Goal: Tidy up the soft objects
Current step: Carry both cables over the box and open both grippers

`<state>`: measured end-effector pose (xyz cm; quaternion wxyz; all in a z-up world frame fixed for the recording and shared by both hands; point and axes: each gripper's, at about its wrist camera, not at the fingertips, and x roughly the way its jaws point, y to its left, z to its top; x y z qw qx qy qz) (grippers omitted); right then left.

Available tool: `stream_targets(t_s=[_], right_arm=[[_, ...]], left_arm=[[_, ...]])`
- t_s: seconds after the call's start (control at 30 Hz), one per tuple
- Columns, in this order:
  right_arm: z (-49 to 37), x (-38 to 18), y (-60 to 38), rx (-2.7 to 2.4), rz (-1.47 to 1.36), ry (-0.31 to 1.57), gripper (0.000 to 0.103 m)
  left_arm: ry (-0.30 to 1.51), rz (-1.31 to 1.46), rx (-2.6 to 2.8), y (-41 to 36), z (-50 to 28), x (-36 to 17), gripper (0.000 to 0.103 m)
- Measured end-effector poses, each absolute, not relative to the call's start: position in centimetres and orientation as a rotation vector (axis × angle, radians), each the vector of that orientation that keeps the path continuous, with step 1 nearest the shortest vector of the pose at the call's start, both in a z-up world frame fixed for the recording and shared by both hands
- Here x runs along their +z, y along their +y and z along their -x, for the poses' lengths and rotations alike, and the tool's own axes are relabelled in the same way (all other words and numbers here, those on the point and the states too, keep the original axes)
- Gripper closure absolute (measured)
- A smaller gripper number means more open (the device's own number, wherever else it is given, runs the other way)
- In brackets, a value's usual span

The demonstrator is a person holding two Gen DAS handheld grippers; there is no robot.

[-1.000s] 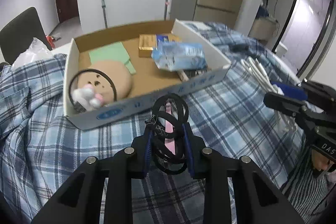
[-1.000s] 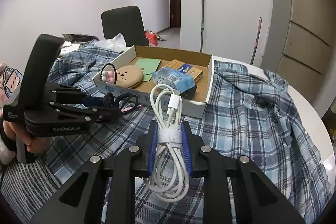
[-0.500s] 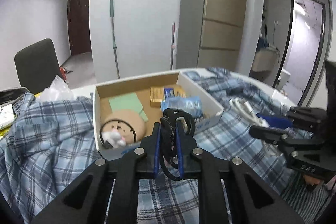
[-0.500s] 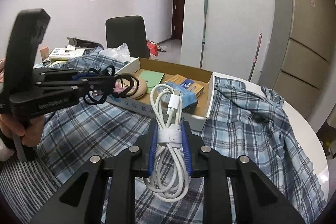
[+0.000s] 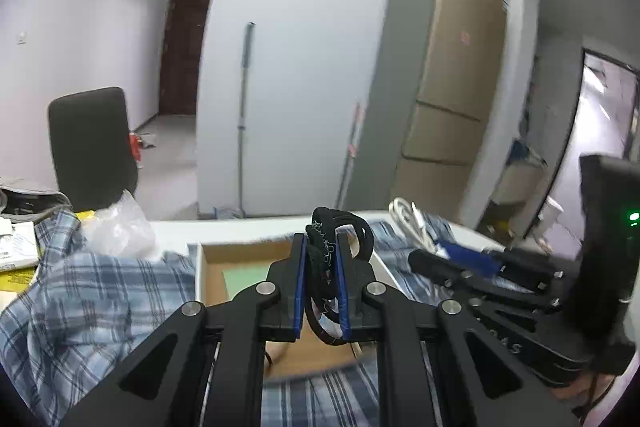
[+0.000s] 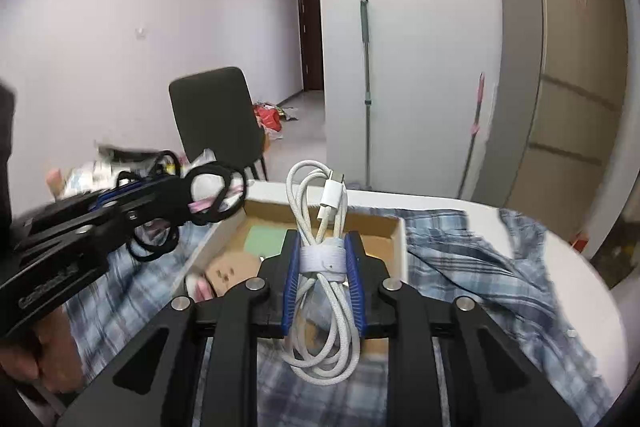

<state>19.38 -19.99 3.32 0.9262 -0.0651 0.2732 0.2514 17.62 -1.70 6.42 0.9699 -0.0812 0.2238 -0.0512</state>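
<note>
The left gripper has its jaws clamped on a bundle of black hair ties; the right gripper pinches a coiled white cable — both held above the cardboard box on the plaid-covered tabletop.

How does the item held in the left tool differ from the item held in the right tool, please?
The left tool grips a tangle of black hair ties, while the right tool grips a white charging cable. The hair ties are loose, separate loops; the cable is one neat coil bound by a white strap, with a connector showing at its top. Both are clamped between blue pads and held above the cardboard box.
</note>
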Motion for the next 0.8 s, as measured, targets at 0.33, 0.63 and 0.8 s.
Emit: stream_targets(t_s=[0.33,0.63,0.8], right_arm=[[-25.8,1.4,-18.7,0.511,0.035,0.663,0.082],[-27.0,-2.4,-17.6,0.541,0.061,0.761,0.082],[-27.2,-3.1,-17.3,0.556,0.071,0.778,0.074]], left_arm=[[0.6,0.149,-0.028,1.1,-21.9,3.8,0.089],[0.702,0.189,-0.057,1.5,-23.4,0.9,0.089],[0.701,0.2,-0.07,1.3,-23.4,0.5,0.089]])
